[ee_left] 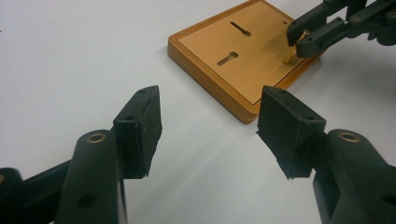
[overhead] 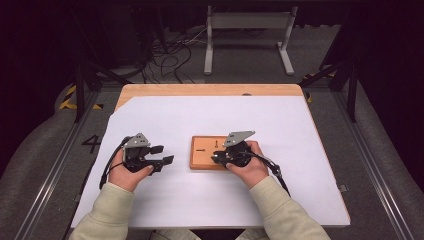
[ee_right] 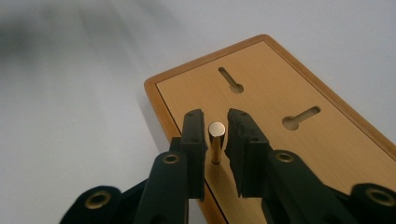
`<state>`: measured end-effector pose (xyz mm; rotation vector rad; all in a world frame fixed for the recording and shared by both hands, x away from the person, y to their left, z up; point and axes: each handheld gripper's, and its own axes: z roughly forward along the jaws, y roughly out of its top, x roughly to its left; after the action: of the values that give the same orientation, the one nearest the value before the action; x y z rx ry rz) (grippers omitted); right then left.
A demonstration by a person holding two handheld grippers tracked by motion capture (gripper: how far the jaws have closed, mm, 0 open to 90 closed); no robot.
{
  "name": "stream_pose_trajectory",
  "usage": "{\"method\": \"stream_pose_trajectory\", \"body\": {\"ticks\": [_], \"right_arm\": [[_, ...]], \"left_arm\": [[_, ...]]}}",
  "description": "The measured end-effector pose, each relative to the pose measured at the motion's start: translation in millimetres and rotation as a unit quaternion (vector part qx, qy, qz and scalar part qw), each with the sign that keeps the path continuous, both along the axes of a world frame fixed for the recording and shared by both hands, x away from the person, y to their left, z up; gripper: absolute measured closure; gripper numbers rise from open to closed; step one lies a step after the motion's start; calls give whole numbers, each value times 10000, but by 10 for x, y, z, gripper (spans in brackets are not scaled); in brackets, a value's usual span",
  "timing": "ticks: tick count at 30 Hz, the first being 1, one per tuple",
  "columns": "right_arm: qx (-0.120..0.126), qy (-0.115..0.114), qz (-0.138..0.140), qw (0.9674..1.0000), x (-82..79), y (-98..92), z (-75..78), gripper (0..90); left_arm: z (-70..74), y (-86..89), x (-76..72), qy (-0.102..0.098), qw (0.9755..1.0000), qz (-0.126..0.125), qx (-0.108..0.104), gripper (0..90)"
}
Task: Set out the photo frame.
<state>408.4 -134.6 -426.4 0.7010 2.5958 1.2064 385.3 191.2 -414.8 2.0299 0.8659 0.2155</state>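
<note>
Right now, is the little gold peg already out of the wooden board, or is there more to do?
Done so far: the right gripper has its jaws either side of the gold peg, with slim gaps showing. In hand: gripping the peg, which stands upright on the wooden board. Left: probably moving it; both keyhole slots are empty. The left gripper waits open beside the board.

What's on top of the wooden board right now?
On the wooden board stands one upright brass pin, between the right claw jaws. Two keyhole slots are cut in it. The pin's foot is hidden.
</note>
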Motion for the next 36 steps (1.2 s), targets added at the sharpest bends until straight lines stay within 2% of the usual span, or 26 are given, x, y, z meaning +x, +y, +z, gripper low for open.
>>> {"method": "stream_pose_trajectory", "body": {"ticks": [3, 7, 13, 17, 22, 24, 26, 27, 28, 30, 32, 36], "right_arm": [[-66, 6, 38, 10000, 12, 16, -36, 832], [-228, -208, 63, 9995, -14, 40, -28, 838], [-292, -280, 96, 9991, -23, 47, -26, 838], [-497, -602, 234, 9967, -62, 69, -29, 837], [-446, -873, 313, 9947, -101, 48, -70, 835], [-462, -1070, 365, 9925, -139, 44, -88, 835], [-513, -1245, 436, 9899, -177, 45, -100, 835], [-513, -1245, 436, 9899, -177, 45, -100, 835], [-555, -1406, 499, 9872, -210, 44, -110, 836], [-604, -1551, 562, 9844, -248, 42, -121, 838], [-732, -1727, 628, 9802, -290, 49, -124, 839], [-972, -2134, 737, 9693, -394, 68, -143, 841]], "left_arm": [[-4, 5, 2, 3, 10000, -9, 5, 403], [-4, 11, 1, -11, 10000, 7, 12, 404], [-6, -3, -8, 34, 10000, -4, -11, 404], [-20, -32, -11, -4, 10000, -26, 94, 400], [-27, -64, -17, 25, 9999, -109, 72, 398], [-35, -82, -27, 80, 9999, -86, 52, 396], [-38, -85, -21, 43, 9999, -117, 94, 395], [-48, -103, -21, 61, 9998, -155, 102, 395], [-54, -115, -20, 51, 9998, -177, 114, 394], [-62, -143, -23, 73, 9997, -209, 109, 393], [-65, -163, -27, 121, 9996, -230, 90, 391], [-70, -243, 5, 58, 9996, -243, 143, 377]]}}
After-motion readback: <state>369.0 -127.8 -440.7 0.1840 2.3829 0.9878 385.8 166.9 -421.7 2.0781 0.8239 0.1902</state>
